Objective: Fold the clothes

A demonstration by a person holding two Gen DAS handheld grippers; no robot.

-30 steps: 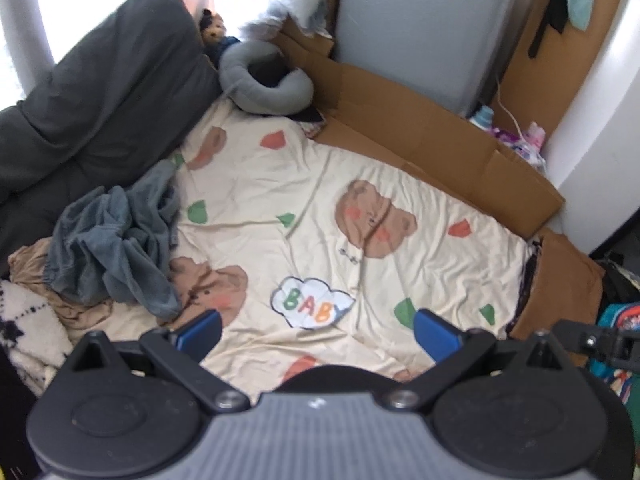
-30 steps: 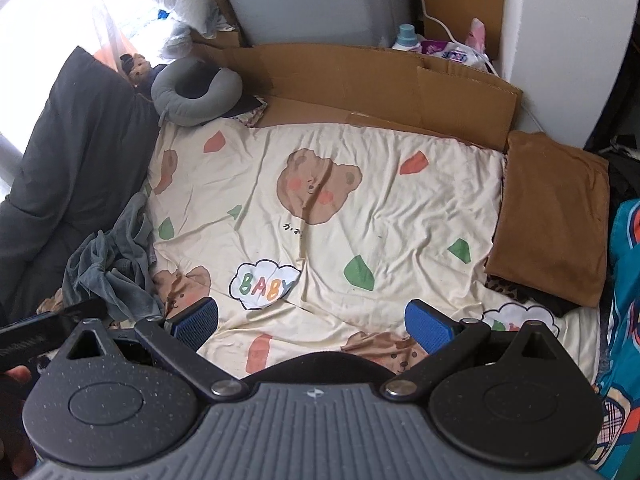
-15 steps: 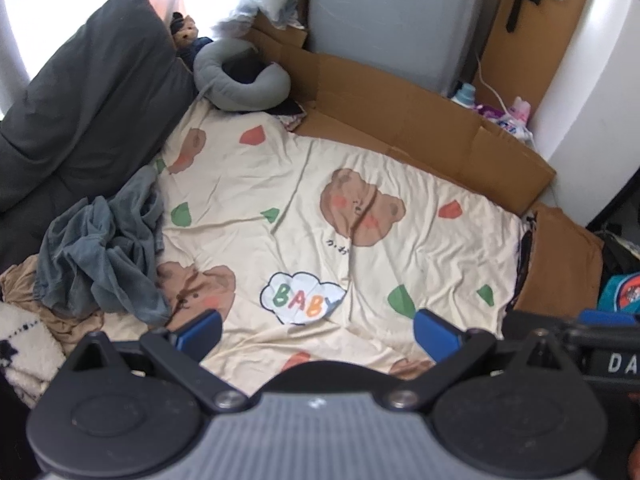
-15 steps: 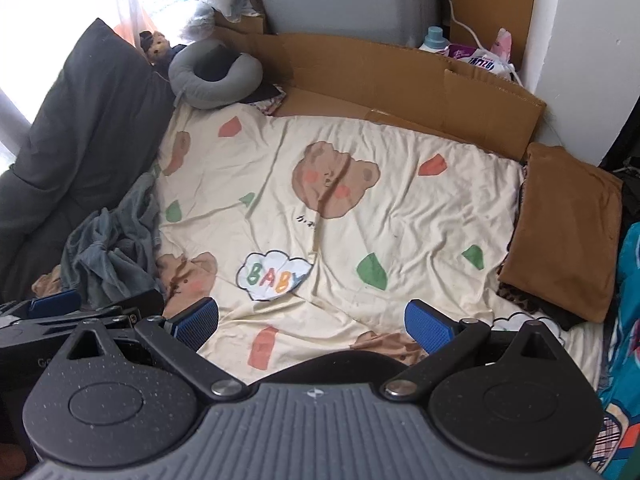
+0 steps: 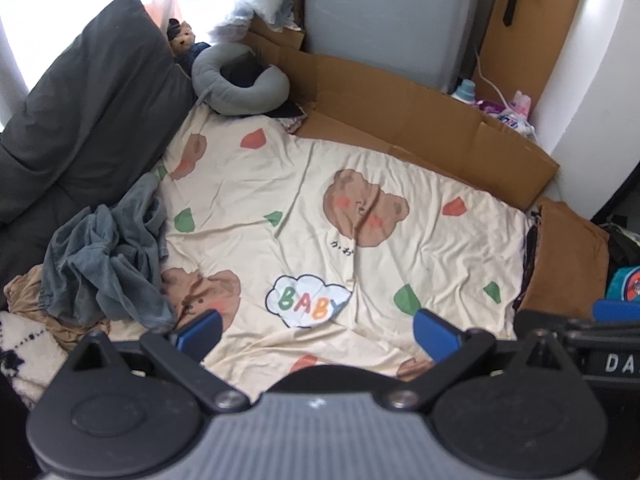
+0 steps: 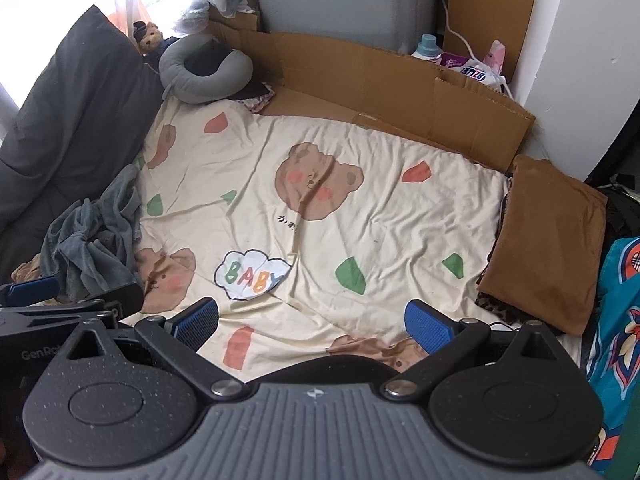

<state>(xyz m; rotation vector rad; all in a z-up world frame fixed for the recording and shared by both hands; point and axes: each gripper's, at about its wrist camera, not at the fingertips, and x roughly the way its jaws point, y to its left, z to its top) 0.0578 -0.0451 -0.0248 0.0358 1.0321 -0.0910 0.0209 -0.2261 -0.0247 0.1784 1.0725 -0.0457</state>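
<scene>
A: Two grippers hung over the bed, and most of what lay under them was the cream bedsheet (image 5: 400, 168), wrinkled cotton printed with bear faces, coloured patches and a "BABY" cloud.

B: Where was the clothing?

A: Crumpled in a soft heap at the sheet's left edge: a grey-blue garment (image 5: 104, 256) on top of a tan one (image 5: 24, 292), against the dark grey quilted cushion (image 5: 92, 112). It sat ahead and left of the left gripper (image 5: 318, 330), near its left blue pad but not touching. From the right gripper (image 6: 312, 322) it was well off to the left.

B: And the jaws?

A: Spread wide on both, nothing between the ribbed blue pads.

B: Anything folded?

A: One flat brown rectangle, the folded brown cloth (image 6: 548, 236), lay at the sheet's right edge over something leopard-patterned. Smaller, at the far corner, a curved grey neck pillow (image 6: 200, 76).
</scene>
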